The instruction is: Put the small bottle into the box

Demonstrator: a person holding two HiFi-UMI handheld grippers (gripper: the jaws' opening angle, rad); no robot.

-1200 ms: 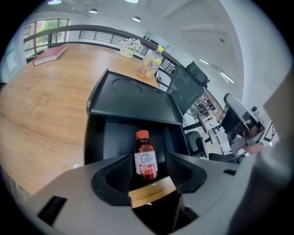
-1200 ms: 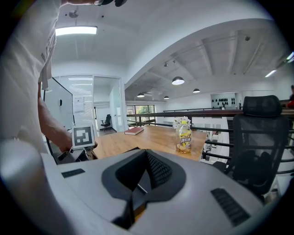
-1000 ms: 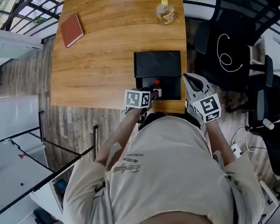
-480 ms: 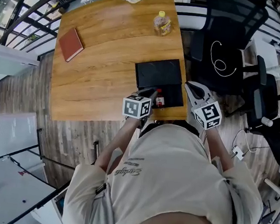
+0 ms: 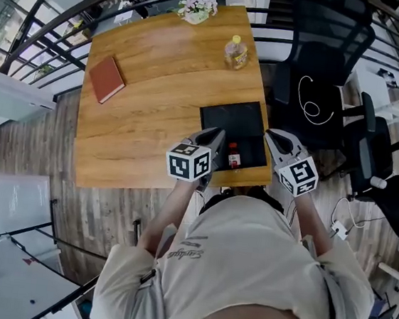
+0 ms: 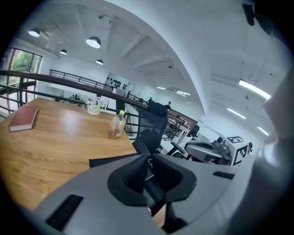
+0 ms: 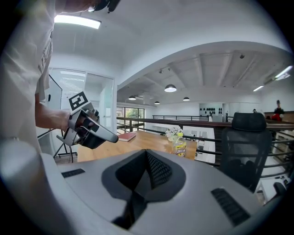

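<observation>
Currently, box [image 5: 252, 147] holds small bottle [image 5: 233, 156] (red cap). Left gripper [image 5: 219, 134], nine o'clock of box: jaws just closed, empty. Right gripper [image 5: 270, 135]: jaws together.

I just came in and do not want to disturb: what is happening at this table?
A person at the wooden table holds a gripper in each hand. The small bottle sits in the open black box. The left gripper is beside the box; its jaws have just closed with nothing between them. The right gripper is empty too, with its jaws together.
</observation>
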